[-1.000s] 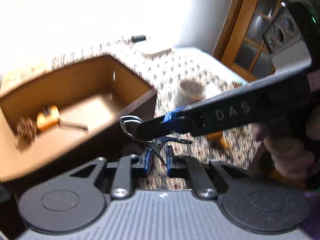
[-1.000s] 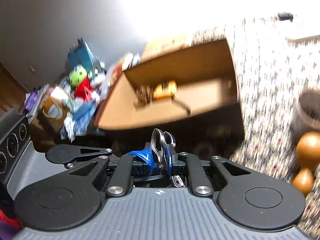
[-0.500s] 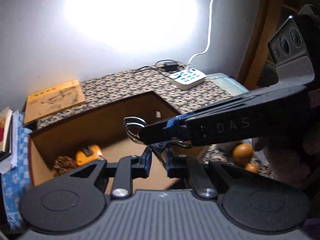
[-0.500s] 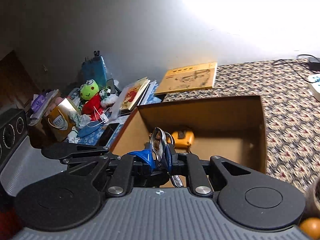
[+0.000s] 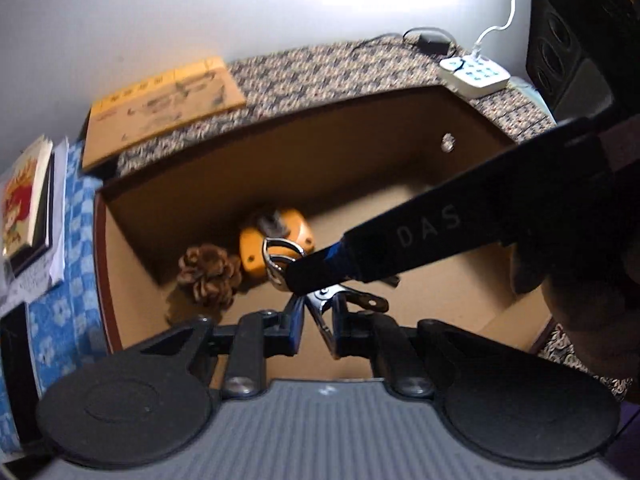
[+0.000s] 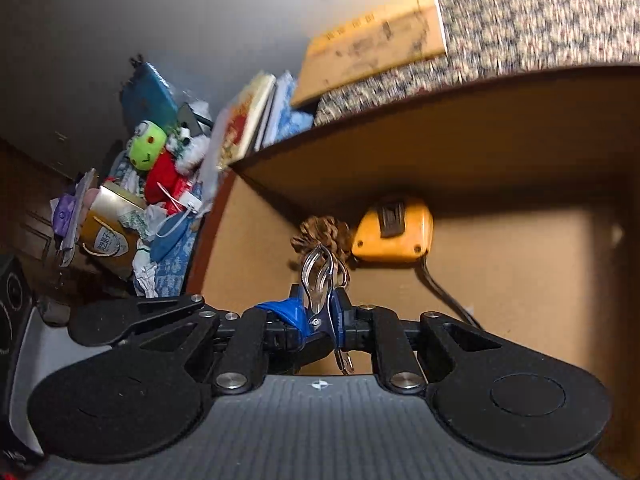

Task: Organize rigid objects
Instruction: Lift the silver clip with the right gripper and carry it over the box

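Clip, metal, is clamped at once in the jaws of the left gripper and right gripper, held above the open box, where a pinecone and orange tape measure lie.

I note a brown cardboard box, orange tape measure, brown pinecone, speckled beige-and-dark tablecloth, blue checked cloth, and yellow-tan book.

Tools — now over box
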`<state>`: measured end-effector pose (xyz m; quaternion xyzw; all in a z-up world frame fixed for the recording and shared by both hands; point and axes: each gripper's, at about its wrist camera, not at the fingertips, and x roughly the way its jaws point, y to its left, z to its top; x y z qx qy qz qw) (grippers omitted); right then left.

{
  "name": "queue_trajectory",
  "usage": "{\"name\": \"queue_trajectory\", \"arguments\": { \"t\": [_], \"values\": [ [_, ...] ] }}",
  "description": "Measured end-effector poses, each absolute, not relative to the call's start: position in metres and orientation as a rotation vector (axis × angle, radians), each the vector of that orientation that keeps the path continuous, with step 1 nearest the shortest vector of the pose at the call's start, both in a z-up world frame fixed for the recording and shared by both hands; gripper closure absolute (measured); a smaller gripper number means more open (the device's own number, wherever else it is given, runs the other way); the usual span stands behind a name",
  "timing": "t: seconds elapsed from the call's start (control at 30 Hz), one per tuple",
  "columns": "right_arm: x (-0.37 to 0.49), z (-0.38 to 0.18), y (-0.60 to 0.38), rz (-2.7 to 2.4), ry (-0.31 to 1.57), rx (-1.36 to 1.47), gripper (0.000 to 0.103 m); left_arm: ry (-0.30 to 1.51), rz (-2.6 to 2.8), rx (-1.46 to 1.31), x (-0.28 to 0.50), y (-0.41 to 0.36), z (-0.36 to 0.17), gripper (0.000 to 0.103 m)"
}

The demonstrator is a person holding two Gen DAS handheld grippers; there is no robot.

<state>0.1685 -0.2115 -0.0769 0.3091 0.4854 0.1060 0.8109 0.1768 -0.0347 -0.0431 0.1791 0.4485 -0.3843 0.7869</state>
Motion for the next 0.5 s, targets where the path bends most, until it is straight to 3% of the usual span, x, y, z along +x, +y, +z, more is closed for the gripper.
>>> {"name": "queue_trajectory", "arguments": {
  "t": [0.4, 0.43, 0.5],
  "values": [
    [0.197, -0.115, -0.204, 0.201, 1.26, 0.878, 0.103, 1.084, -0.704, 0.446, 0.186, -0.027, -0.063, 0.097],
    [0.199, -0.119, -0.206, 0.206, 1.272, 0.92, 0.1, 1.085, -0.695, 0.444, 0.186, -0.025, -0.063, 0.095],
    [0.199, -0.127, -0.211, 0.228, 1.285, 1.02, 0.099, 1.074, -0.687, 0.432, 0.184, -0.022, -0.059, 0.08]
  ]
}}
